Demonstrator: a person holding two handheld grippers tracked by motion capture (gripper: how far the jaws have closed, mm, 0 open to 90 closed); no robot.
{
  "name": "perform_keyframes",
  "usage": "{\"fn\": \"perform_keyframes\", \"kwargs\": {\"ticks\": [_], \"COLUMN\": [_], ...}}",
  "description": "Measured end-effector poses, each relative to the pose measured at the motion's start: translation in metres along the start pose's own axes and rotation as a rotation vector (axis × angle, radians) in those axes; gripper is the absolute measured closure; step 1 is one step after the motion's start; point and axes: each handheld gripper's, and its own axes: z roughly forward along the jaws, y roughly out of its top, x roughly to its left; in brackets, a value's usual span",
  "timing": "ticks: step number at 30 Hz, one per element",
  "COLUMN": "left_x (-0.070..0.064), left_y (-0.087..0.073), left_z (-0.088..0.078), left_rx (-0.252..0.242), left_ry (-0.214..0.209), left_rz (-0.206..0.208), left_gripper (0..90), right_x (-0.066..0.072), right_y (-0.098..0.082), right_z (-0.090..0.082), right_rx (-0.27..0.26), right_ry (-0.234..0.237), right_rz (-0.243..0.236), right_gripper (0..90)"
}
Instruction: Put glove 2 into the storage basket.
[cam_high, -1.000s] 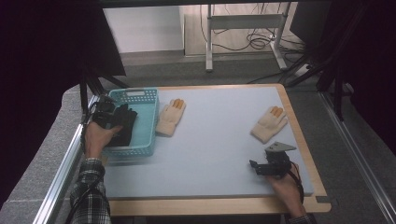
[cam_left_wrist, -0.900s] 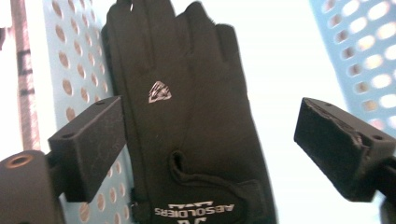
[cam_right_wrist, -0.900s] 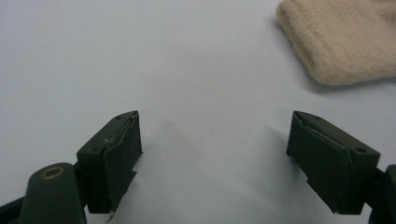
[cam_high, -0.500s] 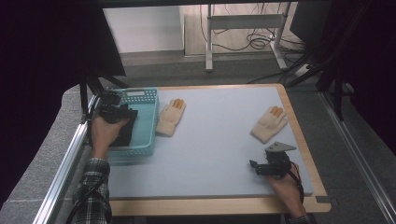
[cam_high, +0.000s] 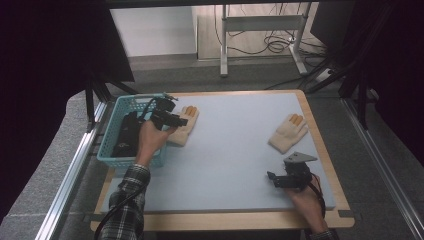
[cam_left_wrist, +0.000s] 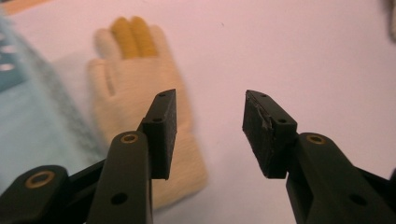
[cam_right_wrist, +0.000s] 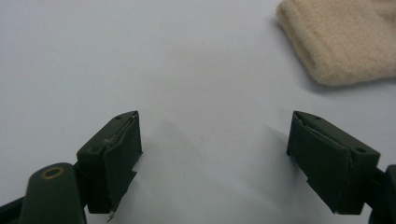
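Since the earlier frames, left gripper had left the teal basket and crossed over its right rim; it hung above the left glove. Its jaws had just been closing, now part-open with a gap, nothing between them. Dark item lay in the basket, no longer under the gripper.

Left glove: cream, two orange-yellow fingers, flat on the pale blue mat just right of the basket, fingers pointing away from the person. In the left gripper view the glove sat under the left jaw, mostly off to its side; bare mat showed between the pads.

Right gripper hadn't moved, low near the mat's front right corner, jaws wide apart and empty; bare mat between them in the right gripper view. Right glove lay just beyond it near the right edge, untouched; its cuff showed top right.
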Motion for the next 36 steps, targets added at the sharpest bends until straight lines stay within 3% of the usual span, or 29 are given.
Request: {"fn": "perform_keyframes", "kwargs": {"ticks": [6, 13, 15, 19, 22, 26, 30, 33, 36], "left_x": [-0.02, -0.021, -0.023, -0.03, -0.032, -0.032, -0.035, -0.044, -0.06], "left_y": [0.01, 0.007, 0.007, 0.006, 0.005, 0.007, 0.012, 0.017, 0.018], "left_z": [0.044, 0.081, 0.086, 0.097, 0.1, 0.095, 0.074, 0.054, 0.037], "left_rx": [0.117, 0.223, 0.258, 0.314, 0.328, 0.311, 0.229, 0.166, 0.112], "left_ry": [0.1, 0.253, 0.305, 0.382, 0.411, 0.39, 0.33, 0.243, 0.149], "left_rz": [0.035, 0.051, 0.086, 0.144, 0.156, 0.137, 0.099, 0.079, 0.087], "left_gripper": [55.7, 57.3, 59.2, 68.3, 84.7, 89.1, 89.3, 89.2, 89.0], "right_x": [0.0, 0.0, 0.0, 0.0, 0.0, 0.0, 0.0, 0.0, 0.0], "right_y": [0.0, 0.0, 0.0, 0.0, 0.0, 0.0, 0.0, 0.0, 0.0], "right_z": [0.0, 0.0, 0.0, 0.0, 0.0, 0.0, 0.0, 0.0, 0.0], "right_rx": [0.0, -0.001, 0.0, 0.0, 0.0, 0.0, 0.0, 0.001, 0.001], "right_ry": [0.001, 0.002, 0.002, 0.002, 0.001, 0.002, 0.002, 0.001, 0.001], "right_rz": [0.0, 0.0, 0.0, 0.0, 0.0, 0.0, 0.0, 0.0, -0.001], "right_gripper": [17.3, 17.2, 17.2, 17.2, 17.2, 17.2, 17.2, 17.2, 17.2]}}
